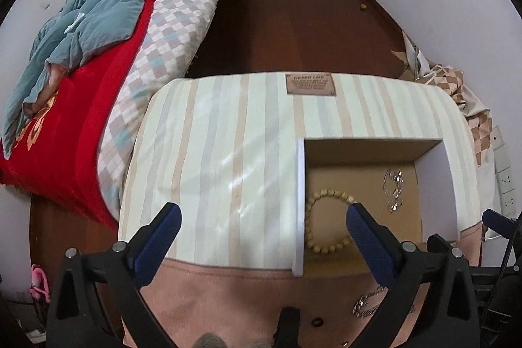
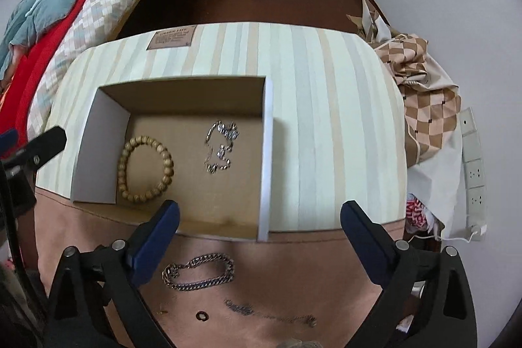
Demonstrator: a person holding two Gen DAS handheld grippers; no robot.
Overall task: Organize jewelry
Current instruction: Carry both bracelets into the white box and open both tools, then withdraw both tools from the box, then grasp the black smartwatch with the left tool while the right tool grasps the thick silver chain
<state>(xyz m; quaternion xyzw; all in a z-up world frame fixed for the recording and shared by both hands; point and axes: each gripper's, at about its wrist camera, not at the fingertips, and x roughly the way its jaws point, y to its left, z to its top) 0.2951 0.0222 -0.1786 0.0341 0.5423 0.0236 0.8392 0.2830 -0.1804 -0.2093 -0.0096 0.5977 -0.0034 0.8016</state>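
My left gripper hangs with jaws spread wide, nothing between them, above the striped cushion beside the open cardboard box. My right gripper is likewise released and empty, over the box's near edge. Inside the box: 1 wooden bead bracelet against the left wall, 1 silver chain lying apart from it to the right. Outside, on the pink fabric just before the box: 1 heavier curb-link chain, a small dark ring and 1 thin chain.
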